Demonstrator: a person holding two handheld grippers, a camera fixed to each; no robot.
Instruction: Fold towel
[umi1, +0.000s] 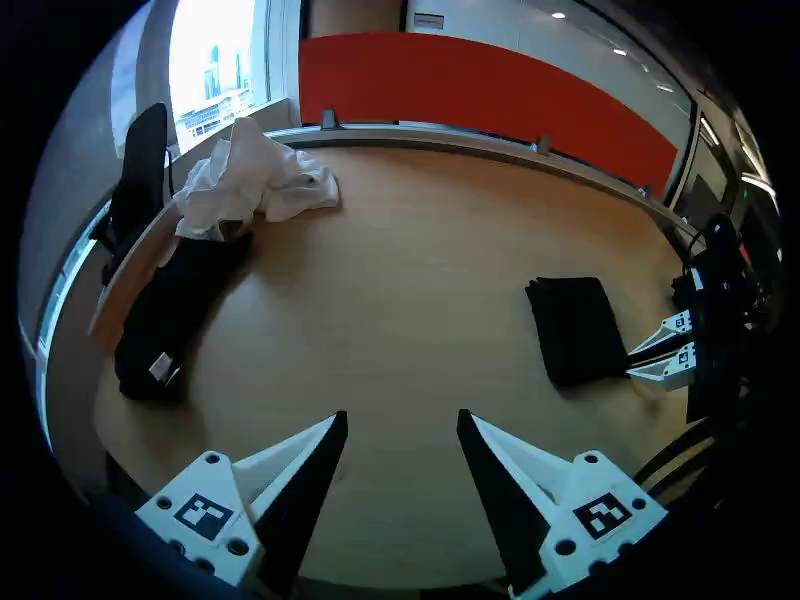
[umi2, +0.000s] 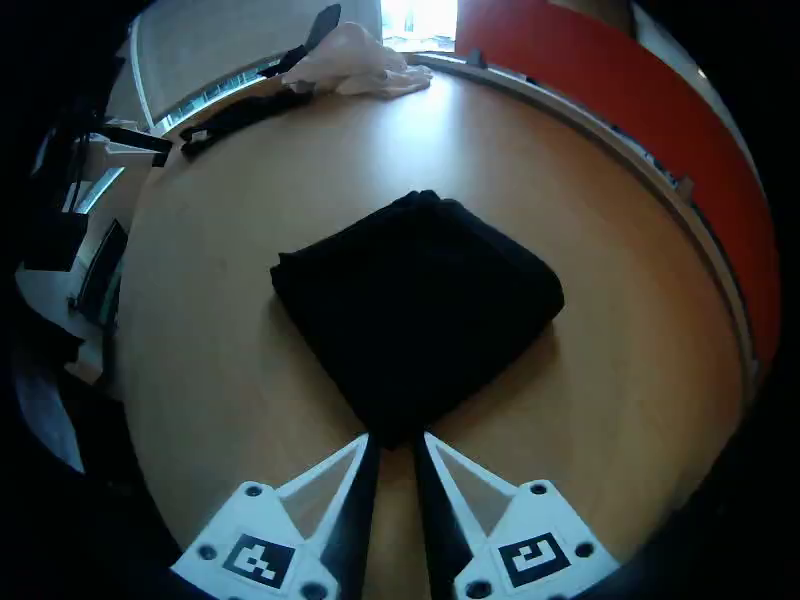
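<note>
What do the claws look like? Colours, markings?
Left claw and right claw match. Each has white wedge-shaped fingers that taper to points and have black inner faces. At each finger's base there is a black-and-white square marker and small screw holes.

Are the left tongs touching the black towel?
Apart. In the left gripper view the left tongs hang open over the bare table, and light wood shows between them and the folded black towel off to the side.
</note>
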